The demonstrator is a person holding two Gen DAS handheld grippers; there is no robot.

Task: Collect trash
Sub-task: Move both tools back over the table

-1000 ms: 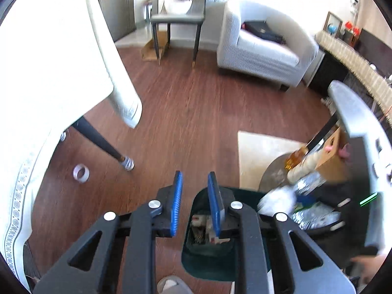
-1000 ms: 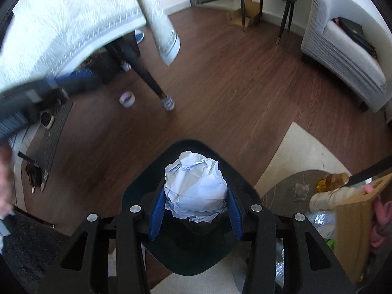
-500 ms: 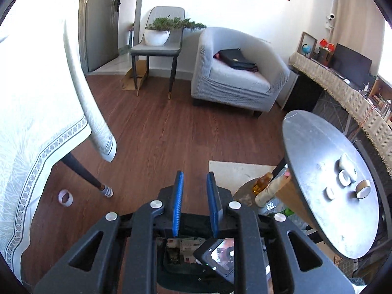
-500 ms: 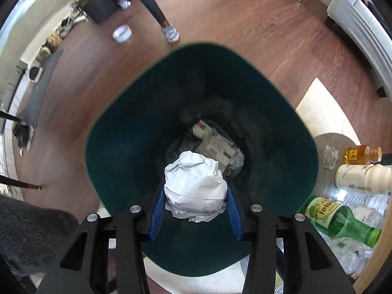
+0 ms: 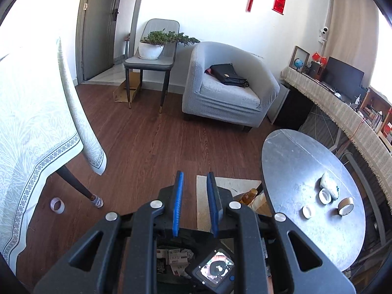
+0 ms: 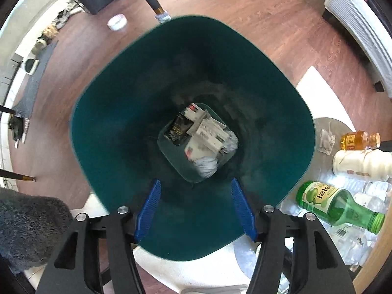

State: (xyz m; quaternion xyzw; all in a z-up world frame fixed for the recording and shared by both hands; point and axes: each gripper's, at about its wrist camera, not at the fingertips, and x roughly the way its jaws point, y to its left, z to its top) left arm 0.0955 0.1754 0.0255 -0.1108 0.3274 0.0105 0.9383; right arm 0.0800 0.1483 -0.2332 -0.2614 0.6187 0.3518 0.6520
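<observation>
Crumpled paper point(image 6: 207, 165) in bin point(image 6: 110, 132), beyond fingers point(image 6: 149, 203)

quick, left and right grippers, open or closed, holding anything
Left gripper: jaws a narrow gap apart, open, holding nothing.
Right gripper: jaws wide open over the green bin, holding nothing.

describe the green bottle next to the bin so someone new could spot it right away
Find the dark green bin under the right gripper. Just beside its rim, bottles lie together. The green glass bottle has an apple label and green cap; its neighbours are white, amber or clear.
</observation>
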